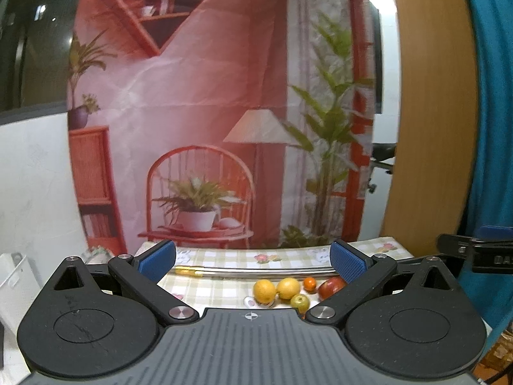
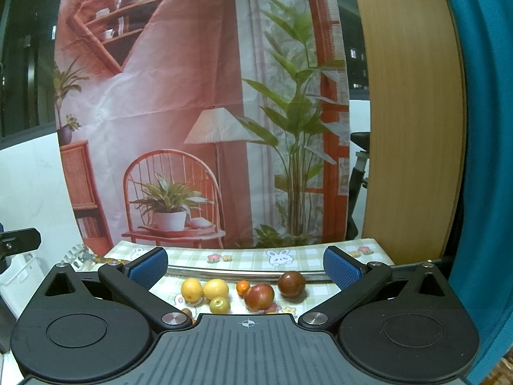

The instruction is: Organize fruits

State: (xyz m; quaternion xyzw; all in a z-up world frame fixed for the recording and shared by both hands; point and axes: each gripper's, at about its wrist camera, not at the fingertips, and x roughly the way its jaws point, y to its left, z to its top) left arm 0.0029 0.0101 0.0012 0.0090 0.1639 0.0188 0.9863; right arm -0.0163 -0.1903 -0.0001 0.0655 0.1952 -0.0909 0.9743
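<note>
Lying loose on the checked tablecloth [image 2: 243,256] of the table, the fruits sit in a small cluster toward its near edge: an orange [image 2: 191,289] touching a lemon [image 2: 215,288], a small green fruit [image 2: 219,305] just in front of them, a tiny tangerine [image 2: 242,286] beside the lemon, then a red apple [image 2: 259,296] and a dark reddish-brown fruit [image 2: 291,284] nearer the right edge. A metal rod [image 2: 237,272] lies across the cloth behind them. The right gripper [image 2: 245,268] hangs above the near edge with its blue-padded fingers spread wide and nothing between them. The left gripper [image 1: 253,261] is likewise wide apart and empty, with the fruits seen low between its fingers.
</note>
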